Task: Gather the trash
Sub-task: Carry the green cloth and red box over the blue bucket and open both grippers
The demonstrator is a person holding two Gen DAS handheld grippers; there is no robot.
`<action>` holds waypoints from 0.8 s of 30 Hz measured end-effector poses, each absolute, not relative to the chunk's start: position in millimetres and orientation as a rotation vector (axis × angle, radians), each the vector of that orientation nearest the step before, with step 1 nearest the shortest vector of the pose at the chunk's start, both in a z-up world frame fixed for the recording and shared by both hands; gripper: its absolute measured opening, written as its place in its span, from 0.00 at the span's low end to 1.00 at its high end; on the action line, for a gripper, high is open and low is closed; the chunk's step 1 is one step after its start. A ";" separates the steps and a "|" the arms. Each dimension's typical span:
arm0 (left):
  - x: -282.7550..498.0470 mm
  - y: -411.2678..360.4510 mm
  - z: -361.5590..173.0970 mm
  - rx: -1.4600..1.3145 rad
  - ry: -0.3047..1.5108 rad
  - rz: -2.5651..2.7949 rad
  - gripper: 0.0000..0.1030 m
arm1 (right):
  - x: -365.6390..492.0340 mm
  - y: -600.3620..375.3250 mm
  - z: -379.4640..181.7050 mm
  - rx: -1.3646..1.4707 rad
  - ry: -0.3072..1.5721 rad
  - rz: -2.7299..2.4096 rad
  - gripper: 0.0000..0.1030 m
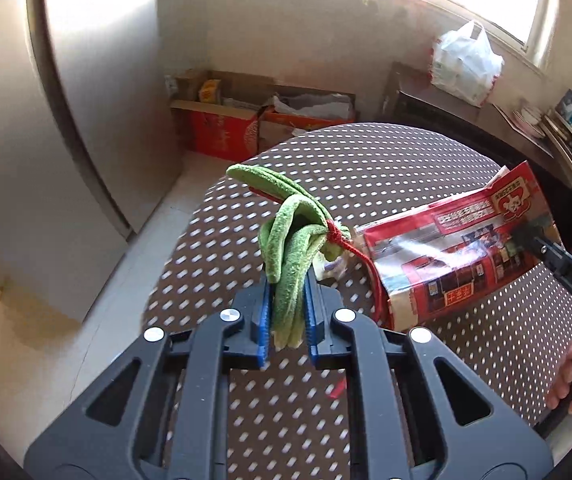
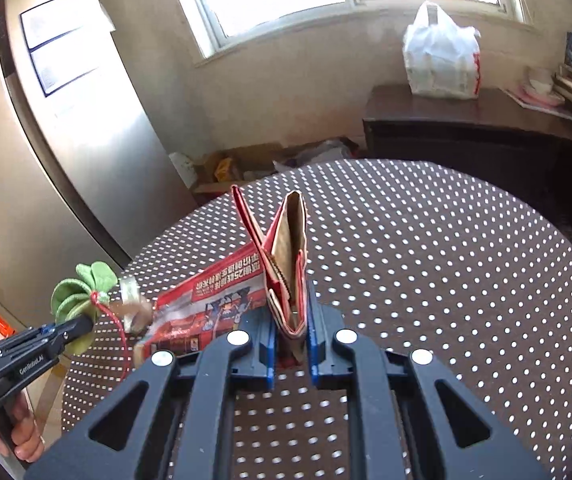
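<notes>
Two pieces of trash are in your grip at once. Your left gripper (image 1: 288, 312) has its blue pads pressed in on the folds of a green cloth (image 1: 290, 240), a looped bundle tied with a red string (image 1: 350, 246), and holds it up above the dotted bench (image 1: 366, 160). Your right gripper (image 2: 290, 336) is closed on one end of a red paper bag (image 2: 286, 256); the bag's mouth stands up open in the right wrist view, while its printed body slopes away to the left, with its lower end apparently touching the bench.

A small crumpled clear wrapper (image 1: 332, 268) sits just beside the cloth and the bag's lower end; whether it rests on the bench or hangs from the string, you cannot tell from these views.

Judging by this, the picking-up is well along, but nothing is disposed of yet. No bin shows. What probably remains is getting the cloth and the wrapper into the bag, or carrying everything off. Little else lies on the bench, apart from a small red scrap (image 1: 337, 389) near your left gripper.
</notes>
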State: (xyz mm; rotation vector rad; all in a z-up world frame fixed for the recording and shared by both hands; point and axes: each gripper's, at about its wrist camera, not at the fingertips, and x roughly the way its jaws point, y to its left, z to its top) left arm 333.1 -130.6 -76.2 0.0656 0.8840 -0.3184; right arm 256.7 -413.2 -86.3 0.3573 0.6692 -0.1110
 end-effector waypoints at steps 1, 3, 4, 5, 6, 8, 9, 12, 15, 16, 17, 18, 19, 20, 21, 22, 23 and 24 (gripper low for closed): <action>329.1 -123.4 -73.4 0.048 0.889 -0.314 0.14 | 254.1 -409.9 -83.8 0.356 0.661 -0.110 0.12; 322.0 -113.2 -69.0 0.032 0.882 -0.305 0.14 | 248.2 -400.4 -78.7 0.356 0.642 -0.096 0.12; 316.3 -107.1 -64.9 0.031 0.868 -0.295 0.14 | 244.5 -395.8 -77.0 0.358 0.636 -0.086 0.12; 312.5 -102.7 -62.4 0.031 0.859 -0.289 0.14 | 241.0 -388.8 -74.6 0.363 0.630 -0.069 0.12; 307.2 -96.4 -59.4 0.025 0.849 -0.289 0.14 | 239.9 -383.9 -72.2 0.364 0.626 -0.058 0.12; 298.2 -82.8 -55.6 -0.002 0.841 -0.302 0.14 | 238.7 -371.6 -66.7 0.363 0.619 -0.032 0.12; 294.0 -75.3 -54.1 -0.012 0.839 -0.290 0.14 | 238.5 -364.7 -63.9 0.361 0.615 -0.019 0.12; 280.7 -53.2 -47.7 -0.029 0.812 -0.251 0.14 | 241.0 -338.8 -55.0 0.348 0.609 0.037 0.12; 267.3 -26.8 -42.2 -0.049 0.789 -0.211 0.14 | 242.4 -310.6 -47.1 0.328 0.603 0.086 0.12; 263.5 -19.0 -40.5 -0.053 0.782 -0.194 0.14 | 242.7 -301.1 -44.9 0.321 0.602 0.104 0.12; 257.5 -6.7 -38.7 -0.061 0.774 -0.172 0.14 | 243.4 -289.5 -42.4 0.313 0.601 0.126 0.12; 253.6 1.8 -37.2 -0.068 0.768 -0.160 0.14 | 244.9 -280.5 -40.5 0.307 0.601 0.144 0.12; 251.0 9.0 -36.1 -0.075 0.764 -0.149 0.14 | 246.1 -270.7 -38.5 0.300 0.601 0.160 0.12; 246.4 19.9 -34.6 -0.084 0.758 -0.130 0.14 | 247.0 -259.0 -37.0 0.291 0.602 0.178 0.12; 243.4 28.7 -33.6 -0.089 0.754 -0.113 0.14 | 248.6 -249.1 -35.2 0.283 0.603 0.196 0.12; 238.6 39.9 -33.0 -0.094 0.750 -0.093 0.14 | 249.1 -239.7 -34.3 0.277 0.606 0.214 0.12; 235.8 48.6 -32.7 -0.099 0.747 -0.079 0.14 | 249.6 -227.1 -33.3 0.269 0.610 0.236 0.12; 232.3 57.8 -32.8 -0.105 0.744 -0.064 0.14 | 250.5 -215.8 -33.2 0.261 0.614 0.256 0.12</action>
